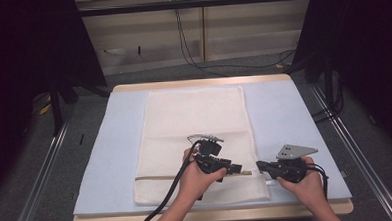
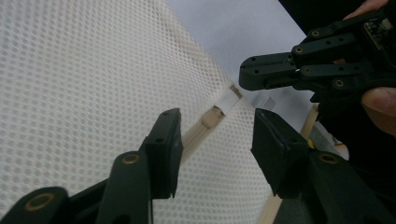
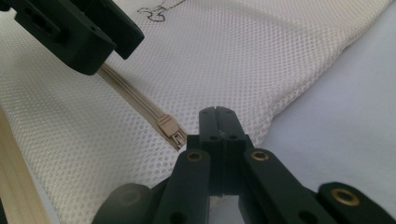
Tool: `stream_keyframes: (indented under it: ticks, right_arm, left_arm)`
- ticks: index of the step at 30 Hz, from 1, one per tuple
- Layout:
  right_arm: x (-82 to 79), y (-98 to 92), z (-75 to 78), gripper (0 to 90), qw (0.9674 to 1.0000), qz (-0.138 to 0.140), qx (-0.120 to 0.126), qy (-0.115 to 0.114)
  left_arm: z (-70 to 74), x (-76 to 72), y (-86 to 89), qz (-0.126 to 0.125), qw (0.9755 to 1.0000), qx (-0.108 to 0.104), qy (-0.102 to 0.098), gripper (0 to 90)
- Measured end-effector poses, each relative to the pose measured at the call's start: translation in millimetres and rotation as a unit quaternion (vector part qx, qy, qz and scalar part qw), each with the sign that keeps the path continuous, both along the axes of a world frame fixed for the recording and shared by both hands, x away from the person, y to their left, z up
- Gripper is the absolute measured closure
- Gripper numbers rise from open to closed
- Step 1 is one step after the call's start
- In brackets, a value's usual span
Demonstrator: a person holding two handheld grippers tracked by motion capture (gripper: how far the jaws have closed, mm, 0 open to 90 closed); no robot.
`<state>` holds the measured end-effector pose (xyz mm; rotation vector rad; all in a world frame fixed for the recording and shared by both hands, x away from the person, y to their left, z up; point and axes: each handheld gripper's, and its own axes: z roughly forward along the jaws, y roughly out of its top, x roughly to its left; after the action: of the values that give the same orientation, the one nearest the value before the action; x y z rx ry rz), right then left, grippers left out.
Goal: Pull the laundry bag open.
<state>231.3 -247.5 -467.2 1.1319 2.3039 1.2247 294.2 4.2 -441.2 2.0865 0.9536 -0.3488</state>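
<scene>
A white mesh bag (image 1: 194,115) lies flat on the blue mat (image 1: 284,116). A beige zipper (image 1: 187,176) runs across its near end. In the left gripper view the zipper's slider (image 2: 212,116) lies on the mesh (image 2: 93,70), just ahead of the gap between the jaws. My left gripper (image 1: 235,169) (image 2: 217,135) is open over the zipper line, its pads off it. My right gripper (image 1: 260,165) (image 3: 217,114) is shut, its tips at the bag's right edge beside the slider (image 3: 168,127). Whether it pinches the mesh I cannot tell.
The mat covers a wooden table (image 1: 203,82) whose near edge runs just under my hands. Metal rails flank the table on the floor. Black cables (image 1: 191,50) hang at the back wall, and dark stands rise at both sides.
</scene>
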Motion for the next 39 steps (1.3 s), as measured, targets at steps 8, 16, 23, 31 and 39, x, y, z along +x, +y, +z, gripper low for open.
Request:
stream_keyframes:
  ticks: [8, 16, 23, 31, 39]
  right_arm:
    - [0.0, 4.5, -2.6, 90.0, 0.9999, 0.009, -0.006, 0.004]
    - [0.7, 7.8, -7.7, 90.0, 0.9997, 0.016, -0.015, 0.011]
    - [1.2, 8.1, -12.4, 90.0, 0.9994, 0.016, -0.023, 0.017]
    - [1.8, 8.7, -14.8, 90.0, 0.9992, 0.018, -0.027, 0.022]
    - [2.1, 8.4, -16.8, 90.0, 0.9993, 0.017, -0.026, 0.023]
  left_arm:
    - [-8.3, 2.6, -7.2, 0.016, 0.9993, 0.005, 0.034, 63.3]
    - [-18.2, 4.5, -17.6, 0.027, 0.9984, 0.012, 0.05, 66.1]
    - [-26.0, 4.5, -23.0, 0.03, 0.9977, 0.01, 0.06, 70.2]
    - [-34.3, 4.5, -30.8, 0.039, 0.9955, 0.014, 0.085, 75.0]
    - [-37.9, 4.4, -37.4, 0.061, 0.9919, 0.001, 0.111, 74.3]
